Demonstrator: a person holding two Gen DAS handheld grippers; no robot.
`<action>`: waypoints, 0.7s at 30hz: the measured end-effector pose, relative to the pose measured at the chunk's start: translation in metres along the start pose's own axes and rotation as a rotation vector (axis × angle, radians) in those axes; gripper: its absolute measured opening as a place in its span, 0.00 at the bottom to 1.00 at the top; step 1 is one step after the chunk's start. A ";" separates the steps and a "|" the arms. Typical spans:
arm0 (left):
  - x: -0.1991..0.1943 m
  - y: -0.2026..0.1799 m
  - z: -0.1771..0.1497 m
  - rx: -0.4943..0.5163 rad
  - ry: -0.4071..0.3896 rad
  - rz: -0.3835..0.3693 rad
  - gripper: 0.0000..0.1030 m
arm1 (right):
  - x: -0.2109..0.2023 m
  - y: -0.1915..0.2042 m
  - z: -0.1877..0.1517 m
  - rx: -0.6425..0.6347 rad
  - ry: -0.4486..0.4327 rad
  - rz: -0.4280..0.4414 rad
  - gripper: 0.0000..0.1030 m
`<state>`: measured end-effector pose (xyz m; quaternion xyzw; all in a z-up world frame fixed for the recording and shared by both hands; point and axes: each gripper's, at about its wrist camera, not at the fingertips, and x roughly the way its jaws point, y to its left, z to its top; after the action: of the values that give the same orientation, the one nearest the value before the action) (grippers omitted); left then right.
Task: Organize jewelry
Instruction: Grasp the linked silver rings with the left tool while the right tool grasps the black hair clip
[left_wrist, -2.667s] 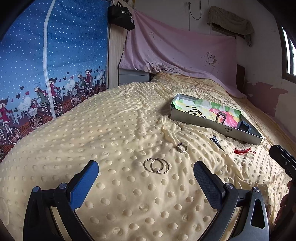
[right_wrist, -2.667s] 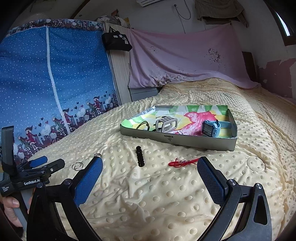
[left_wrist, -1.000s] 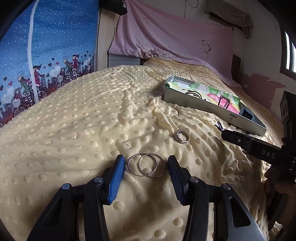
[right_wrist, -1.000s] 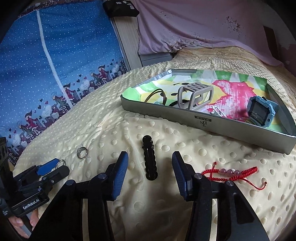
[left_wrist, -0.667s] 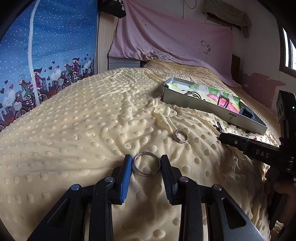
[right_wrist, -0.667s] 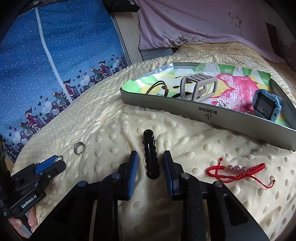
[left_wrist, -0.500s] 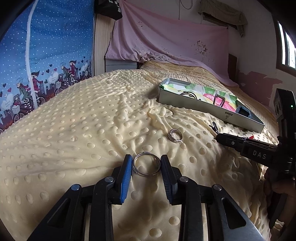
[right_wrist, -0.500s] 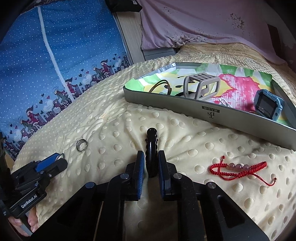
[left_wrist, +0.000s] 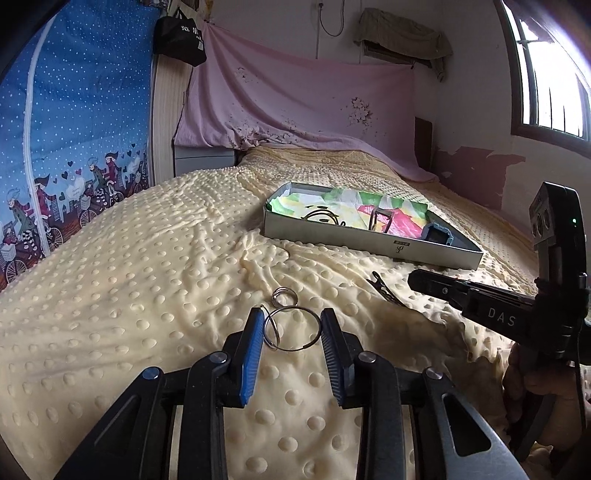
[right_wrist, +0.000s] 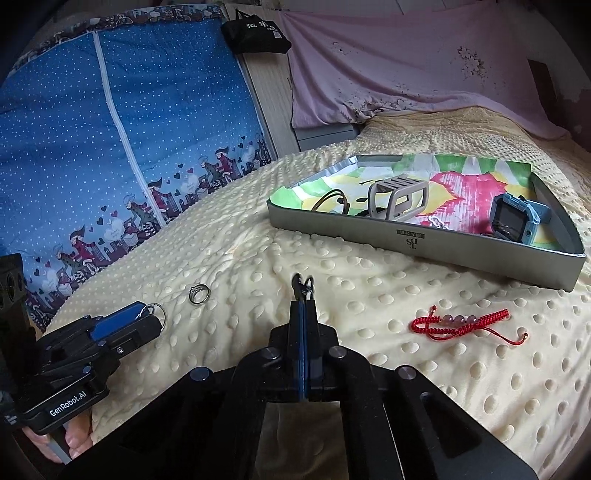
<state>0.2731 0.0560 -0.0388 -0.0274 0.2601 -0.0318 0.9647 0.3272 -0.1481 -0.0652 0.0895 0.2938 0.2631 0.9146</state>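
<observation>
Hoop earrings in left gripper; small ring just beyond (tray further off).

"GenRobot.AI" marks the left claw; "DAS" marks the right claw.

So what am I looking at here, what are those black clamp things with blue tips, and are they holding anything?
No robot here: a person holds a pair of tongs in each hand, each with its own camera looking along the tips, one picture per hand. The left tongs grip two silver hoops. The right tongs are shut on a black hair clip. On the yellow bedspread lie a small ring, a red bracelet and a grey tray with a blue watch.
</observation>
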 end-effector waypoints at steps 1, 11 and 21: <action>0.001 -0.002 0.003 0.000 -0.003 -0.005 0.29 | -0.004 -0.002 0.001 0.006 -0.012 0.000 0.01; 0.008 0.001 -0.001 -0.023 0.032 0.010 0.29 | 0.018 -0.006 0.003 0.015 0.088 -0.010 0.01; 0.012 0.005 -0.005 -0.046 0.044 0.007 0.29 | 0.041 0.002 0.013 -0.034 0.159 -0.031 0.25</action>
<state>0.2813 0.0596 -0.0501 -0.0481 0.2819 -0.0231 0.9580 0.3625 -0.1249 -0.0739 0.0485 0.3624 0.2601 0.8937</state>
